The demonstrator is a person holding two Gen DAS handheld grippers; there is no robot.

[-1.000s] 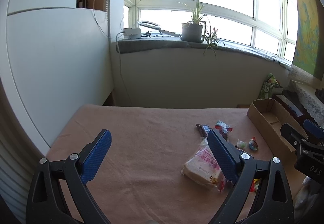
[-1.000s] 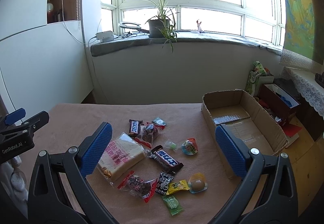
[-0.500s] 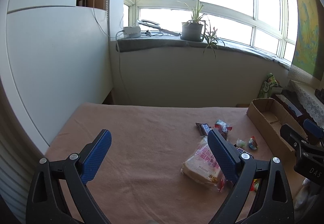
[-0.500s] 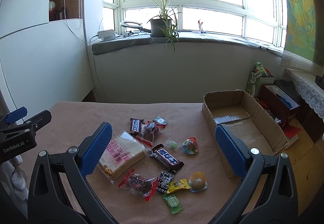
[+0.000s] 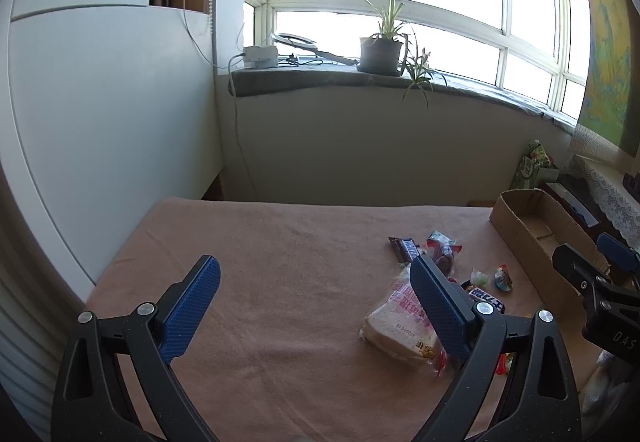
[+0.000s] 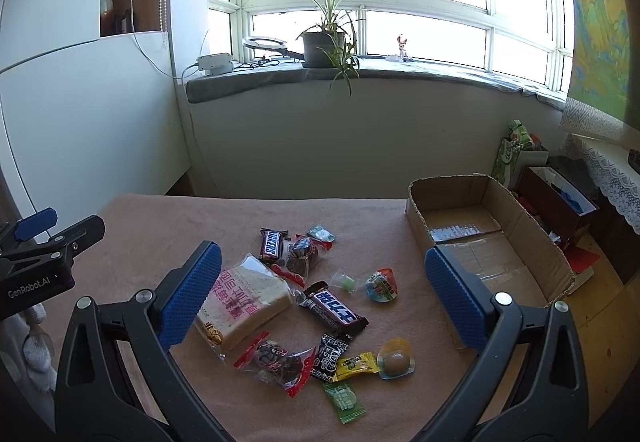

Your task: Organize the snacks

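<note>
Your left gripper (image 5: 316, 292) hangs wide open over the pink-brown tablecloth (image 5: 256, 242), holding nothing. Its right blue finger (image 5: 438, 304) covers part of a bag of sliced bread (image 5: 394, 326) lying flat on the cloth. Past the bread sit a Snickers bar (image 5: 404, 247), a red wrapped snack (image 5: 442, 251) and some small candies (image 5: 490, 277). An open cardboard box (image 5: 528, 230) stands at the table's right side. Your other gripper (image 5: 600, 290) pokes in from the right; it's maybe open, hard to tell.
</note>
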